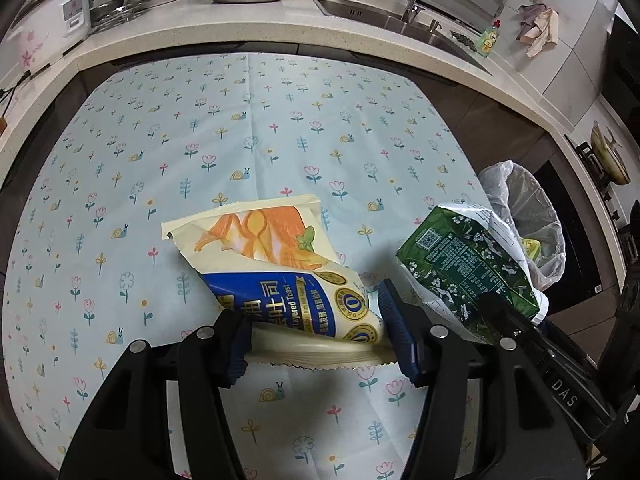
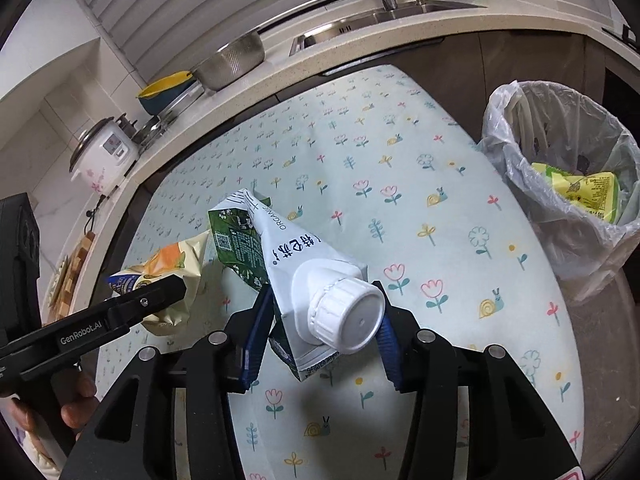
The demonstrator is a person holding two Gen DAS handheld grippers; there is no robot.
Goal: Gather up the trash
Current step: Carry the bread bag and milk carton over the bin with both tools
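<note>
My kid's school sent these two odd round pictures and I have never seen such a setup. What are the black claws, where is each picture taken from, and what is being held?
No robot here: a person holds two hand-held grippers, each with a wide-angle camera looking along its fingers. One picture is from the left gripper, which clamps a toast bag. The other is from the right gripper, which clamps a green and white carton near its white cap. Both are held over a table with a flowered cloth. Beside it stands a lined trash bin with a yellow-green wrapper inside.
</note>
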